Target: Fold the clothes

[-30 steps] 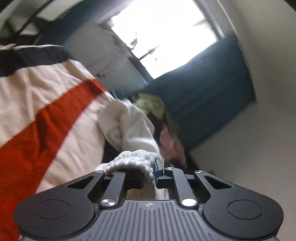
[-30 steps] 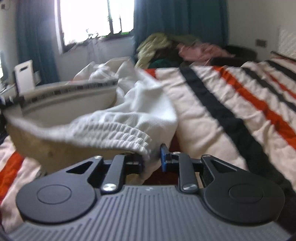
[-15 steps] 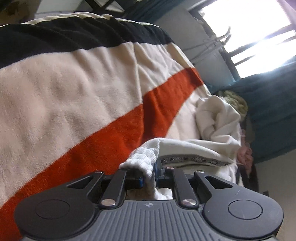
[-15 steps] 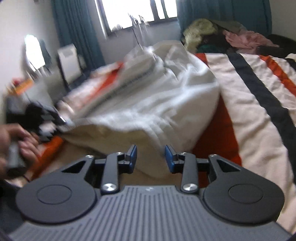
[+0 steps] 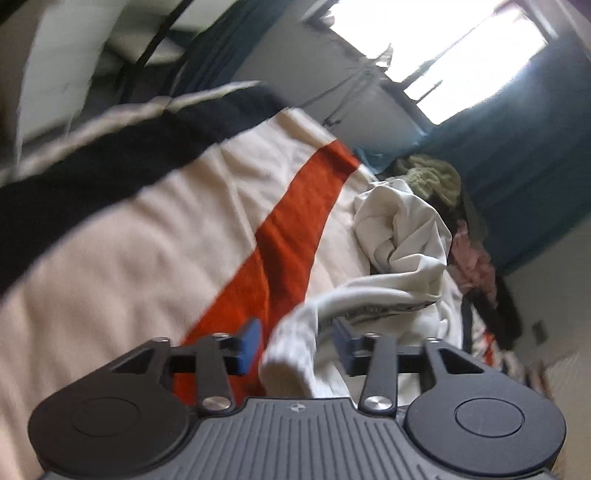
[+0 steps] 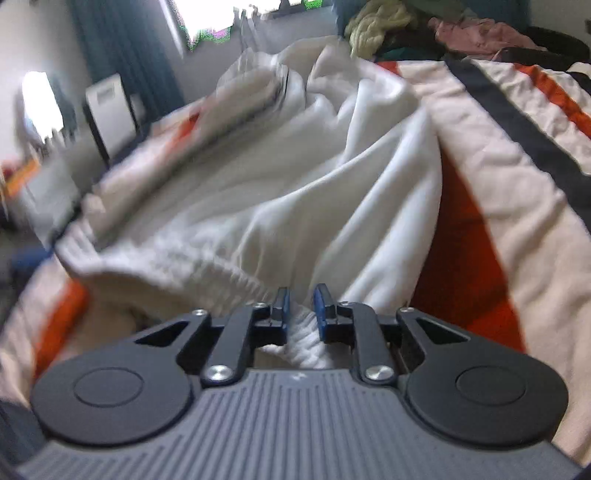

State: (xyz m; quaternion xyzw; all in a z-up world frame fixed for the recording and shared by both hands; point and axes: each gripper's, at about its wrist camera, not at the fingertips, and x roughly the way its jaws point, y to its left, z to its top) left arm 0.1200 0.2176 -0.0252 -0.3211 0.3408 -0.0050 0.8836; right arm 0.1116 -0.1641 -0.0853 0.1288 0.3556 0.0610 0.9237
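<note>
White sweatshirt [image 6: 295,177] mid-frame on striped bed [image 6: 517,192]; right gripper [image 6: 302,308] pinching cuff, left gripper [image 5: 295,341] spread w/ cuff between.

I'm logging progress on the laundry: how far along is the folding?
Nothing looks folded: the white garment lies bunched on the striped blanket. In hand: the right gripper pinches its ribbed hem, while the left gripper is open around another ribbed edge. Spreading, all folds, and the clothes pile remain.

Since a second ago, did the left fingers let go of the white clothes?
Yes. The left gripper has opened: its blue fingers now stand apart, the white garment's ribbed cuff loose between them over the striped blanket.
</note>
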